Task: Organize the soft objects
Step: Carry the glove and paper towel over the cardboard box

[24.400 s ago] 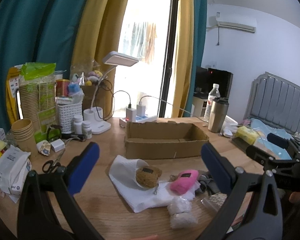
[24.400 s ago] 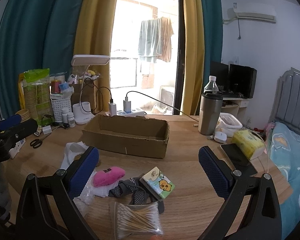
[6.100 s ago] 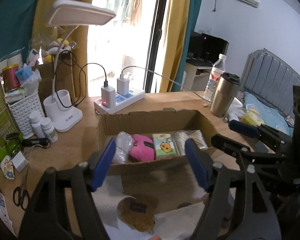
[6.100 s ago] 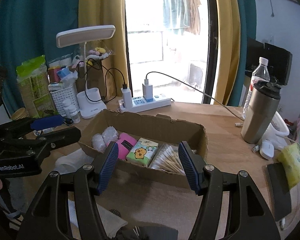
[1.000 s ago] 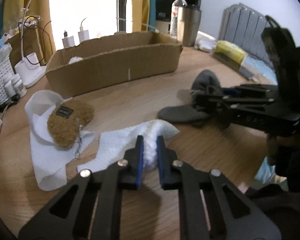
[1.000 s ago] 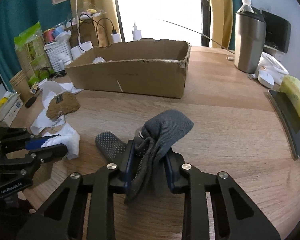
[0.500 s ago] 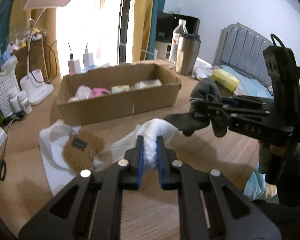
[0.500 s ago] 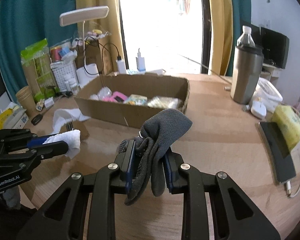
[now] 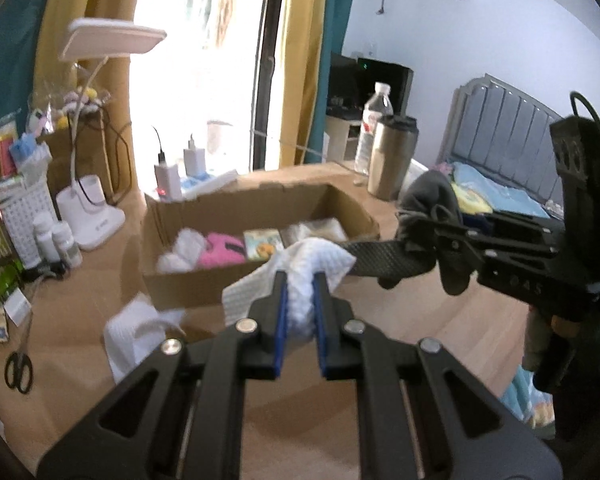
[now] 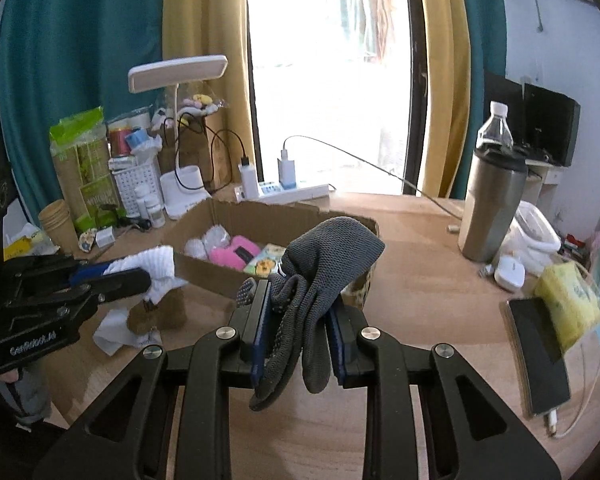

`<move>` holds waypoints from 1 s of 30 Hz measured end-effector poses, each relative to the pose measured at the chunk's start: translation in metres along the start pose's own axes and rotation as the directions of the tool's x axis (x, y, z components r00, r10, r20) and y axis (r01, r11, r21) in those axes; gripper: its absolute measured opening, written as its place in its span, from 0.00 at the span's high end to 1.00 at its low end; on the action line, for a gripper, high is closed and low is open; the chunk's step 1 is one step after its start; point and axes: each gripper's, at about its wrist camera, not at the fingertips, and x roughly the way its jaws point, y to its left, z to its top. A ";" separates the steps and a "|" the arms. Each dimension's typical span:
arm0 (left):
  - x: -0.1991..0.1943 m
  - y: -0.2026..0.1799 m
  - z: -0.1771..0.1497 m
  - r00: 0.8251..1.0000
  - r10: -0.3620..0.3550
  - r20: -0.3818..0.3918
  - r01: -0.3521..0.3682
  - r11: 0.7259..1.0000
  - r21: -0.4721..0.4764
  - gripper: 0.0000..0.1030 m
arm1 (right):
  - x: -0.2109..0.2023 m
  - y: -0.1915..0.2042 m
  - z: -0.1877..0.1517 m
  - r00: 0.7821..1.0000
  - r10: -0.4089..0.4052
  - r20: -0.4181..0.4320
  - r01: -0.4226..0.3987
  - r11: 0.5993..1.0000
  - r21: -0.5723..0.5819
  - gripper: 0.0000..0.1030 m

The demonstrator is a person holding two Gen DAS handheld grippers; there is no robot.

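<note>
My left gripper [image 9: 300,286] is shut on a white cloth [image 9: 312,264] and holds it in the air in front of the cardboard box [image 9: 204,286]. My right gripper [image 10: 298,300] is shut on a grey sock [image 10: 332,256], also lifted, near the box's right end [image 10: 370,226]. The box holds white puffs [image 9: 182,250], a pink plush [image 9: 222,250], a tissue pack [image 9: 262,242] and a cotton swab bag [image 9: 320,228]. A brown plush [image 10: 160,312] hangs on the white cloth below the left gripper [image 10: 112,276]. The right gripper [image 9: 440,240] shows in the left view.
A desk lamp [image 10: 180,196], power strip [image 10: 292,192], white basket [image 10: 134,184] and paper cups [image 10: 58,220] stand at the back left. A steel tumbler [image 10: 490,208], phone [image 10: 538,354] and yellow tissue pack [image 10: 568,300] are on the right. Scissors [image 9: 18,370] lie at the left.
Both grippers have risen further and moved toward the box, carrying the white cloth and the grey sock. The brown plush has come up off the table with the cloth.
</note>
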 end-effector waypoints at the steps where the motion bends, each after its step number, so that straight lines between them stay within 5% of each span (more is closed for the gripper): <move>1: 0.000 0.001 0.003 1.000 0.008 0.008 -0.008 1.000 -0.001 0.88 | 0.000 0.000 0.002 1.000 0.002 0.004 -0.002 1.000 -0.003 0.74; 30: 0.041 0.019 0.071 0.978 0.193 0.075 -0.190 0.980 -0.054 0.88 | 0.038 -0.036 0.044 0.998 0.030 0.057 -0.029 0.999 -0.017 0.74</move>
